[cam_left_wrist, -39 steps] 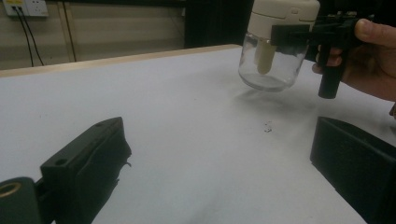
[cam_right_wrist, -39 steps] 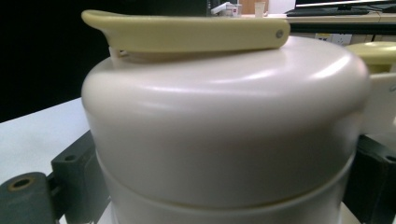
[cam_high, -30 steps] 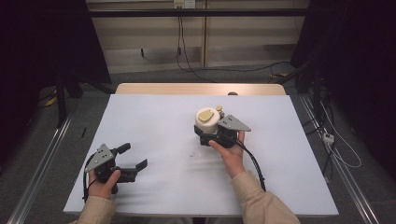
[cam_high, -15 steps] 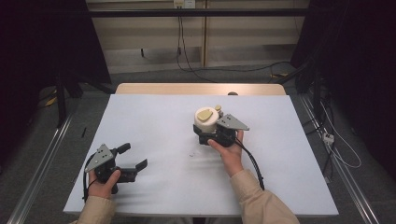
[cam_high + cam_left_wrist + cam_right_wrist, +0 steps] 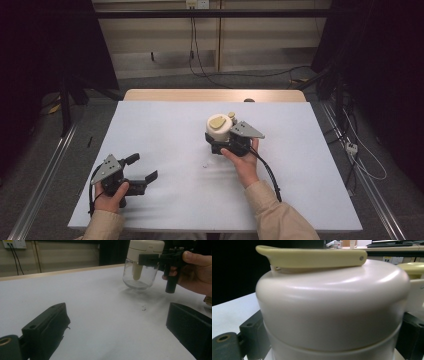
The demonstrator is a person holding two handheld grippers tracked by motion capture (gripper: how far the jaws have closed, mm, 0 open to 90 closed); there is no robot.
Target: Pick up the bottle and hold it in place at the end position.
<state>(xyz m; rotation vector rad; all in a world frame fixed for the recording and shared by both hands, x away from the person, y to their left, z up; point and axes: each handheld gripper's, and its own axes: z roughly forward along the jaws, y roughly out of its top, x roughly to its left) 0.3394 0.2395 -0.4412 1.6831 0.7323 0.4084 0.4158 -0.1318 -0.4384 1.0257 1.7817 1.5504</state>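
A glass jar with a cream lid and a yellowish flip tab stands out at the table's middle. My right gripper is shut on it, one jaw on each side of the lid. In the left gripper view the jar has a clear bottom and a cream tube inside, and a jaw of the right gripper crosses its neck. I cannot tell whether the jar's base touches the table. My left gripper rests at the front left, open and holding nothing.
A white mat covers the table, with a wooden edge at the far side. A tiny speck lies in front of the jar. Cables run over the floor behind and to the right of the table.
The right gripper and the jar have drifted very slightly to the left. The left gripper has stayed where it was.
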